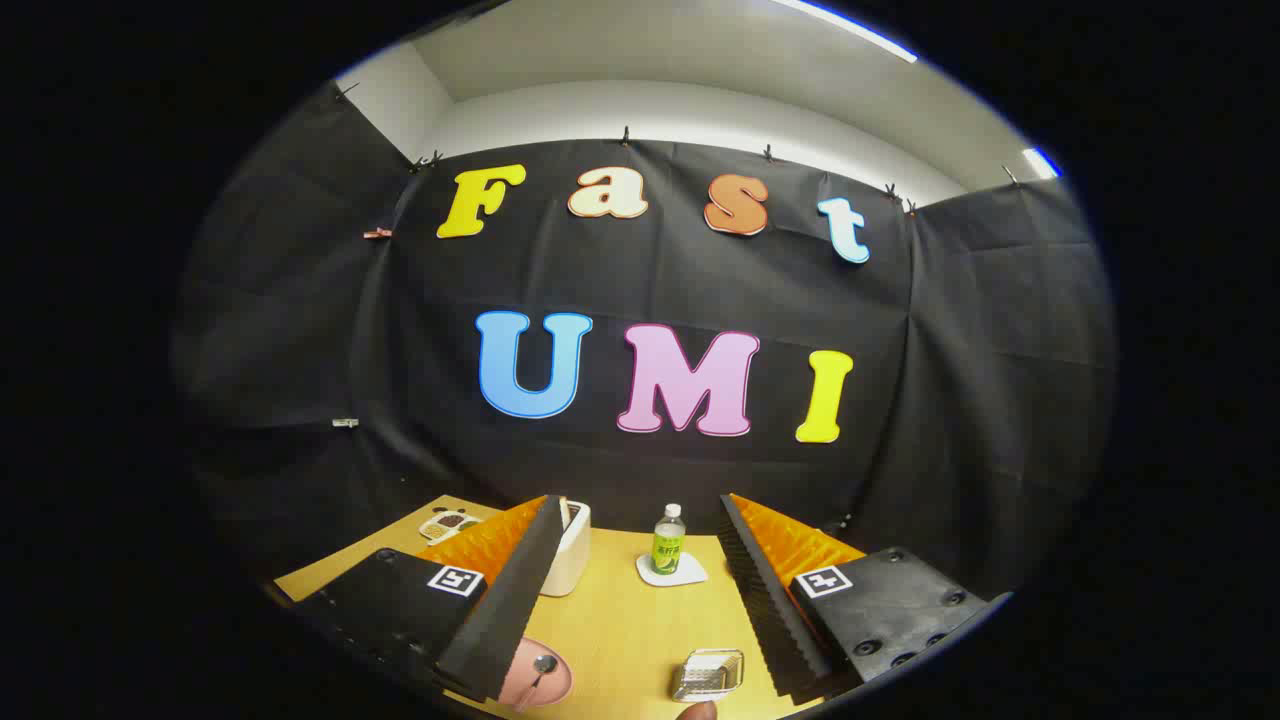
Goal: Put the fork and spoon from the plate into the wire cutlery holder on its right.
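Observation:
My gripper (640, 520) is open and held high above the wooden table (630, 620), with nothing between its fingers. Below, close to the left finger (510, 590), lies a pink plate (545, 682) with a spoon (540, 668) on it; the finger hides part of the plate, and whether a fork lies there I cannot tell. To the plate's right, near the right finger (765, 590), stands the wire cutlery holder (708, 674).
A white box-like container (570, 548) stands beyond the left finger. A green-labelled bottle (668, 540) sits on a white coaster (671, 570) at the table's back. A small panda-patterned dish (448, 523) lies at the far left. A fingertip (697, 711) shows near the holder.

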The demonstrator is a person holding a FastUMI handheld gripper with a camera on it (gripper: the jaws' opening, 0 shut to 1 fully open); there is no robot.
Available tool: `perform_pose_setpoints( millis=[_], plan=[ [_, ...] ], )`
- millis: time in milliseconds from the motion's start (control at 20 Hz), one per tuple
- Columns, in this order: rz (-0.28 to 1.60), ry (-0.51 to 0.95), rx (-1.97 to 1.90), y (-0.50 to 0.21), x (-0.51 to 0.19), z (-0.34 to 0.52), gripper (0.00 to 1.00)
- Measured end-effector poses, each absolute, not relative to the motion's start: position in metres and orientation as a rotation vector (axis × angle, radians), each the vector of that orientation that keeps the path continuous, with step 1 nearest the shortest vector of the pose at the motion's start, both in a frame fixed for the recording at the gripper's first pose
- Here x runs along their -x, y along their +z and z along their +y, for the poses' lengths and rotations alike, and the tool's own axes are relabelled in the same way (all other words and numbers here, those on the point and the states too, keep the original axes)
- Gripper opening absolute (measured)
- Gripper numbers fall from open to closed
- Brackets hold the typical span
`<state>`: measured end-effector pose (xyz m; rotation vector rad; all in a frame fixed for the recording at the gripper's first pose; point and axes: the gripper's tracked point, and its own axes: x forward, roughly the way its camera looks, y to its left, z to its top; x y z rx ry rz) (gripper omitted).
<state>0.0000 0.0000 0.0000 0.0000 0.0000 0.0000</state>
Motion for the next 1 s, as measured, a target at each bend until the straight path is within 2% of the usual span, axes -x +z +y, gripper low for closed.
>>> perform_pose_setpoints(
  millis=[1000],
  plan=[
    [0.030, 0.038, 0.026, -0.022, 0.000, 0.029, 0.97]
  ],
)
